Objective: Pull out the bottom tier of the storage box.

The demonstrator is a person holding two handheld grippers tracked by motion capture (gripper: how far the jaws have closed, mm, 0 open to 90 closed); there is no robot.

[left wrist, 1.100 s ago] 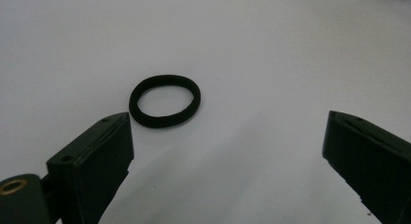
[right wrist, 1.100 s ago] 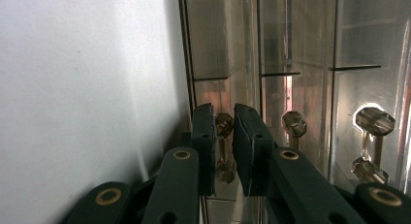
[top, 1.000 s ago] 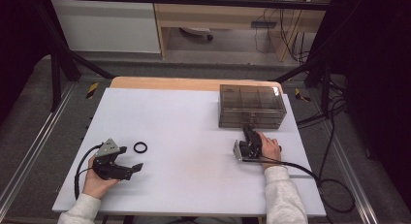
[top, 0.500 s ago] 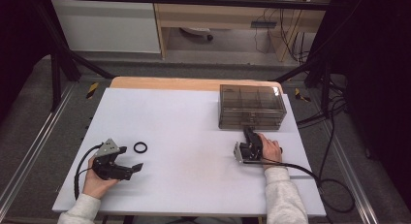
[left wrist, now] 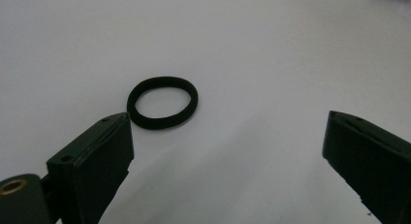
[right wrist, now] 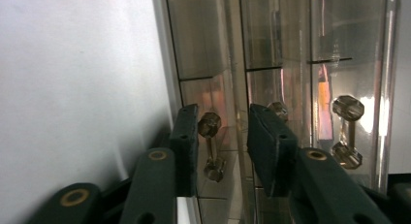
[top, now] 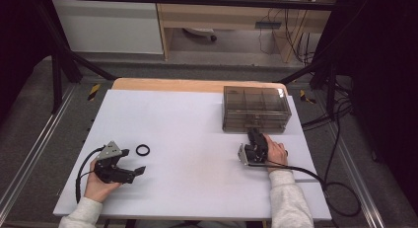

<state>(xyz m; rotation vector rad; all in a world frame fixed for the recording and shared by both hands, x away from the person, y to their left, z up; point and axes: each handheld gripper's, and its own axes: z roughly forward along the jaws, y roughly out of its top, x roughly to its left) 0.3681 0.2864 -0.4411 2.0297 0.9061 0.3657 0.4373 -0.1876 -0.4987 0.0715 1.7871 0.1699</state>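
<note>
The right hand-held gripper (top: 255, 137) sat at the front of a clear plastic drawer box (top: 255, 108) on the far right part of the white counter (top: 187, 139). Its jaws had just been opening, and in the right gripper view they stood a little apart on either side of a small drawer knob (right wrist: 210, 125), not pressing on it. The left hand-held gripper (top: 132, 161) lay near the counter's left edge with its jaws wide open and nothing between them. A black ring (left wrist: 163, 102) lay flat on the counter just beyond its left jaw. No writing or label could be read anywhere.
</note>
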